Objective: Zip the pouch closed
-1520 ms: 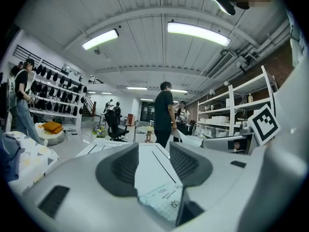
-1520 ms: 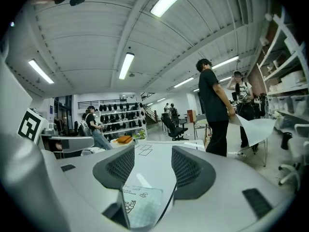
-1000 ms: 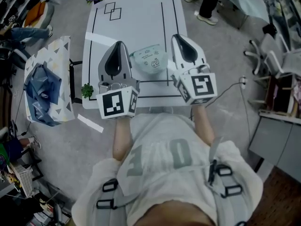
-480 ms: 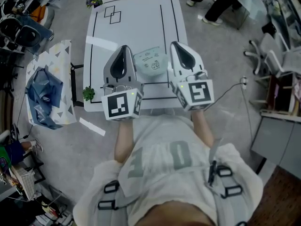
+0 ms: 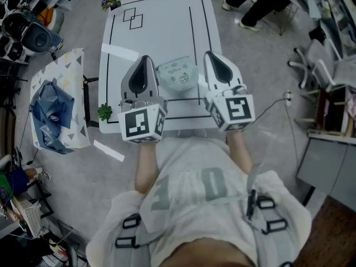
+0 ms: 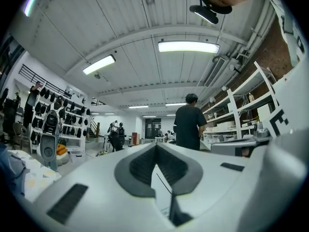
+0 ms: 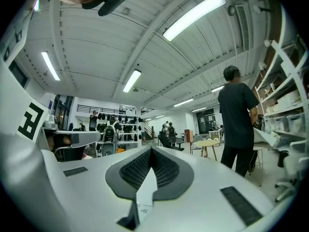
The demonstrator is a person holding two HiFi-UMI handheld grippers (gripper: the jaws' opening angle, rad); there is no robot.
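Both grippers are shut with nothing between the jaws: in the left gripper view the two ribbed faces of the left gripper (image 5: 144,60) meet along one seam, and the right gripper (image 5: 211,56) shows the same in its own view. Each is held about level, side by side and pointing away from the person, over the near part of the white table (image 5: 161,32). The pouch (image 5: 178,75), pale green with small print on it, lies flat on the table in the gap between them, just to the right of the left gripper's tips and just to the left of the right gripper's. From the head view neither gripper appears to touch it, though how high they stand above it cannot be told. Neither gripper view looks down on it; they look out across the room, with only a sliver of table showing beneath the closed jaws. How far the zipping has got is not settled by these pictures. The pouch is small in the head view, and neither its zipper line nor its slider can be made out, so I cannot say whether its mouth is open or closed. As they lie, the things would fit a pouch with its zip open and both grippers drawn up on either side of it. They would fit equally a pouch already zipped that both grippers have let go of. What is plain is that no jaw grips the fabric or the slider at this moment.
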